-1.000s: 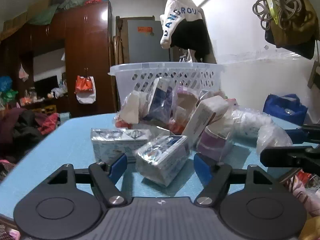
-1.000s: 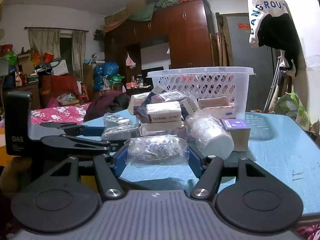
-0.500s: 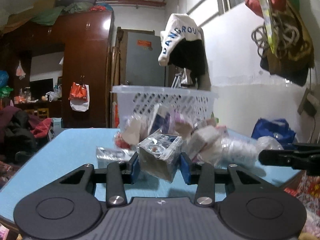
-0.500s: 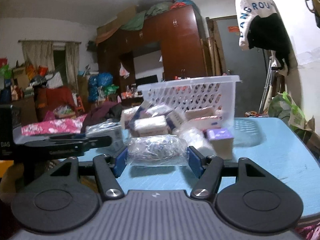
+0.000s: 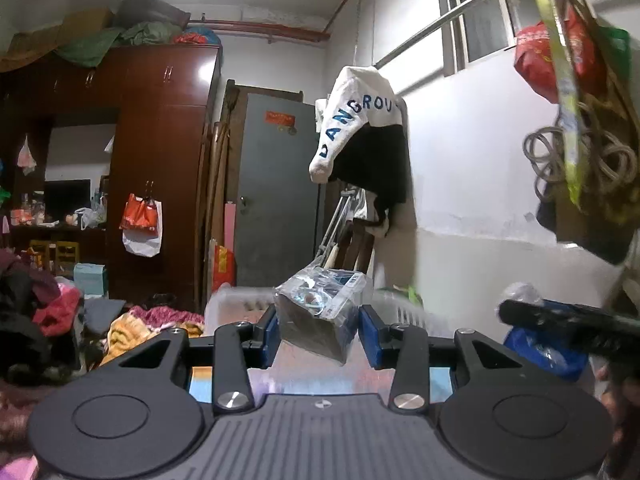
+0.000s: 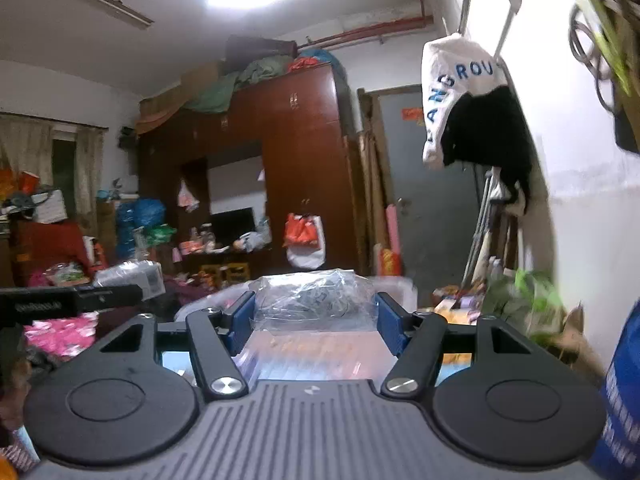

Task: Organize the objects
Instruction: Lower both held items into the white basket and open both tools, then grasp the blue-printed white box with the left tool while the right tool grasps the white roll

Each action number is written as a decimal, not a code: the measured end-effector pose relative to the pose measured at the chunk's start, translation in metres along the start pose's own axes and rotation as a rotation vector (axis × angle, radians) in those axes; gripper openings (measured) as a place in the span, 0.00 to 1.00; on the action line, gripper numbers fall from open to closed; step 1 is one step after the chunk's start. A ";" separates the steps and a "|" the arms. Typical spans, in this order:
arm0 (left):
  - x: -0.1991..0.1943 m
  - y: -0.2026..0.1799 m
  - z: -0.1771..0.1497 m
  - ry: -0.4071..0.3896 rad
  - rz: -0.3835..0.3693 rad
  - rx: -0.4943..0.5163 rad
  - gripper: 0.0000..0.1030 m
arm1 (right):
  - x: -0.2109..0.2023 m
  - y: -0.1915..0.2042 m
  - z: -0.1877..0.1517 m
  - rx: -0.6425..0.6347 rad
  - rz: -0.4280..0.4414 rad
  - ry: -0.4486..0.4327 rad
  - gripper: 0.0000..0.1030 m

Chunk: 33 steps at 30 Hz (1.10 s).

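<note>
My left gripper (image 5: 318, 330) is shut on a plastic-wrapped box (image 5: 320, 312) that hangs tilted between the blue pads, lifted above the white basket (image 5: 236, 304). My right gripper (image 6: 316, 316) is shut on a clear plastic packet (image 6: 316, 298) of small items, also raised over the white basket (image 6: 392, 292), whose rim shows blurred behind it. In the left wrist view the other gripper (image 5: 568, 320) reaches in from the right edge; in the right wrist view the left one (image 6: 72, 300) enters from the left with its wrapped box (image 6: 132, 278). The pile of packages on the table is out of sight.
A brown wardrobe (image 5: 160, 168) and a grey door (image 5: 276, 192) stand behind. A white and black garment (image 5: 360, 136) hangs on the right wall. Bags and coiled cord (image 5: 580, 160) hang at upper right. Clothes (image 5: 48, 312) lie heaped at left.
The left gripper closed on the wrapped box and lifted it off the table. The right gripper rose with its packet. Both views now look above the basket rim, the pile dropped out of view.
</note>
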<state>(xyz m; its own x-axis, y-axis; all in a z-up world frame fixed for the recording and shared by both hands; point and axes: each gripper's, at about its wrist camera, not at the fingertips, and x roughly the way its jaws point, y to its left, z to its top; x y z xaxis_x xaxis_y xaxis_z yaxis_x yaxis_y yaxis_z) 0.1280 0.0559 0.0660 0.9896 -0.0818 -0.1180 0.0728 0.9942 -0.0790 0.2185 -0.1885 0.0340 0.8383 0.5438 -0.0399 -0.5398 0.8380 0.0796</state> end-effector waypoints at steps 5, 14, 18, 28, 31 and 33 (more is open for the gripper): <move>0.068 -0.004 0.024 0.115 0.034 -0.032 0.44 | 0.070 0.002 0.012 -0.129 -0.043 0.058 0.65; 0.118 0.002 -0.002 0.275 0.139 0.015 0.72 | 0.099 -0.002 -0.005 -0.096 -0.001 0.153 1.00; 0.062 0.011 -0.015 0.179 0.085 -0.007 0.79 | 0.052 -0.018 -0.013 -0.001 0.058 0.157 1.00; -0.057 0.030 -0.116 0.183 0.145 -0.056 0.93 | -0.068 -0.018 -0.123 0.127 0.218 0.257 0.93; -0.047 0.028 -0.127 0.236 0.145 -0.022 0.93 | -0.060 -0.007 -0.131 0.081 0.214 0.304 0.84; -0.039 0.025 -0.130 0.264 0.146 0.000 0.93 | -0.050 -0.005 -0.130 0.069 0.206 0.320 0.78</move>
<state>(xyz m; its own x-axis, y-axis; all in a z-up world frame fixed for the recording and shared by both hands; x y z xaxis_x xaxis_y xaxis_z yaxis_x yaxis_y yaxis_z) 0.0754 0.0751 -0.0602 0.9232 0.0465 -0.3815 -0.0678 0.9968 -0.0425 0.1696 -0.2138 -0.0944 0.6405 0.6962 -0.3243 -0.6787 0.7107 0.1851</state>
